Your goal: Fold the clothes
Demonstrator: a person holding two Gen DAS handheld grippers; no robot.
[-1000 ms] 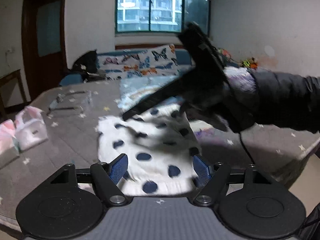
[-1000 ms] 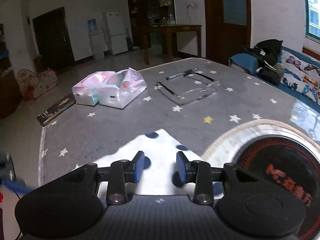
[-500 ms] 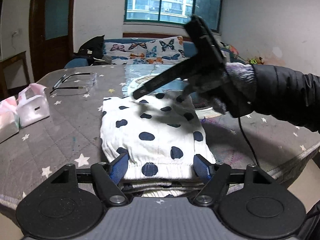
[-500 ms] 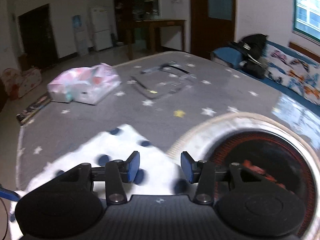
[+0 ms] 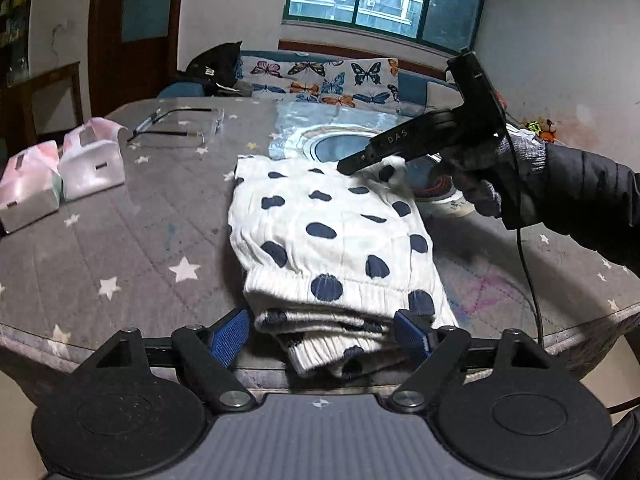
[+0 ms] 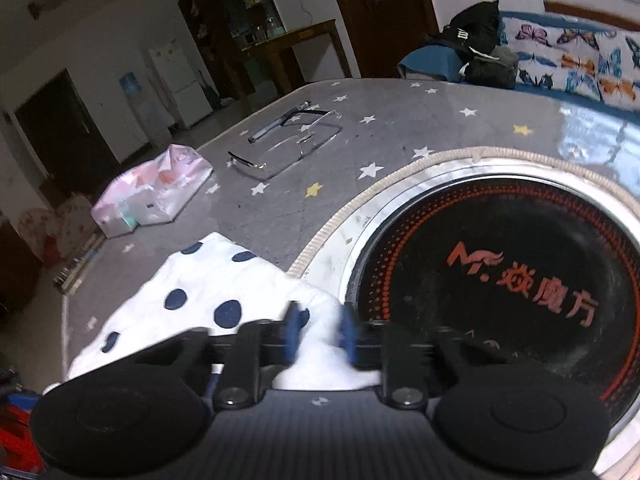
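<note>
A white garment with dark blue dots (image 5: pixel 332 236) lies folded in layers on the grey star-patterned table (image 5: pixel 120 248). My left gripper (image 5: pixel 322 338) is open, its blue pads either side of the garment's near ribbed edge. My right gripper (image 5: pixel 348 166) reaches from the right over the garment's far right corner. In the right wrist view my right gripper (image 6: pixel 320 336) has white cloth (image 6: pixel 208 280) between its narrowly spaced blue pads; motion blur hides whether they pinch it.
A round induction cooker (image 6: pixel 500 280) is set into the table just right of the garment. Two tissue packs (image 5: pixel 60 176) sit at the left. A clear plastic sheet with a pen (image 6: pixel 296 136) lies at the far side. A butterfly-print sofa (image 5: pixel 320 76) stands behind.
My left gripper has backed toward the table's near edge, bringing the garment's ribbed edge into view. My right gripper has moved to the garment's far right corner by the cooker, its pads drawing closer.
</note>
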